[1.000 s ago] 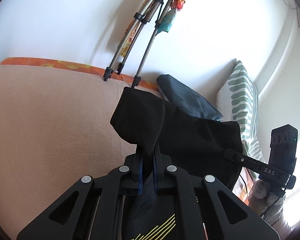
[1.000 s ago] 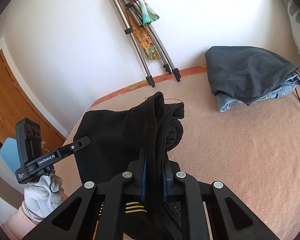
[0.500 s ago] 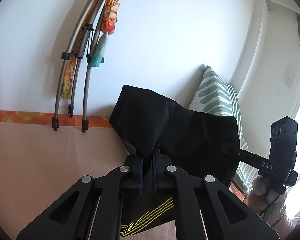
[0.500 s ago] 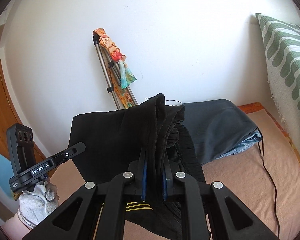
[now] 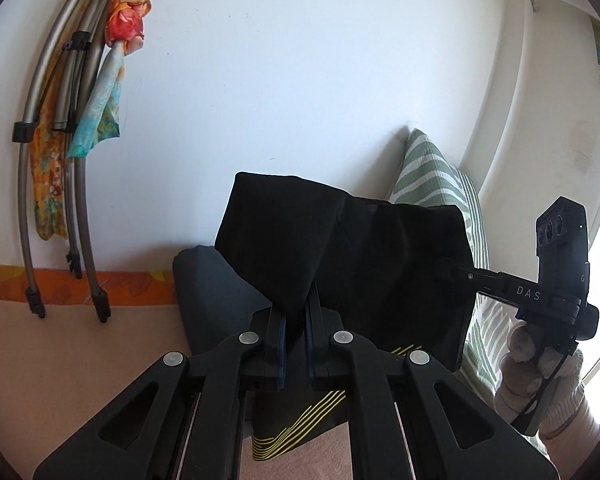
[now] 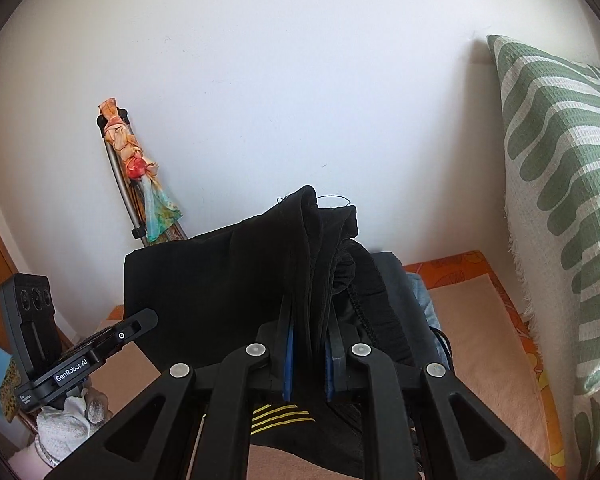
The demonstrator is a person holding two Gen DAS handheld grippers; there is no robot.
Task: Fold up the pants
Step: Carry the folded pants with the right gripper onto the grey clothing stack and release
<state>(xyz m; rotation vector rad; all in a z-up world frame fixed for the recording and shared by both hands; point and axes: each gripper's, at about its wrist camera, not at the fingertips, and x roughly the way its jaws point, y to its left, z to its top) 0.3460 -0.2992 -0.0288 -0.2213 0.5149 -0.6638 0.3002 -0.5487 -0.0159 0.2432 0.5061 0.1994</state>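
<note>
The black pants (image 5: 340,248) with thin yellow stripes hang in the air between both grippers, above the peach bed cover (image 5: 72,360). My left gripper (image 5: 294,320) is shut on one top corner of the pants. My right gripper (image 6: 308,344) is shut on the bunched waistband end of the pants (image 6: 236,288). The right gripper also shows in the left wrist view (image 5: 460,276), and the left gripper shows in the right wrist view (image 6: 148,318), each at an opposite edge of the cloth. The pants' lower part hangs below the fingers.
A folded dark garment (image 5: 216,296) lies on a light blue one (image 6: 422,300) near the wall. A green-striped pillow (image 6: 560,200) stands at the right. A folded tripod with a coloured scarf (image 5: 80,128) leans on the white wall.
Both grippers have lifted the pants up off the bed and tilted upward, so the wall fills more of both views. The grip on the cloth is unchanged.
</note>
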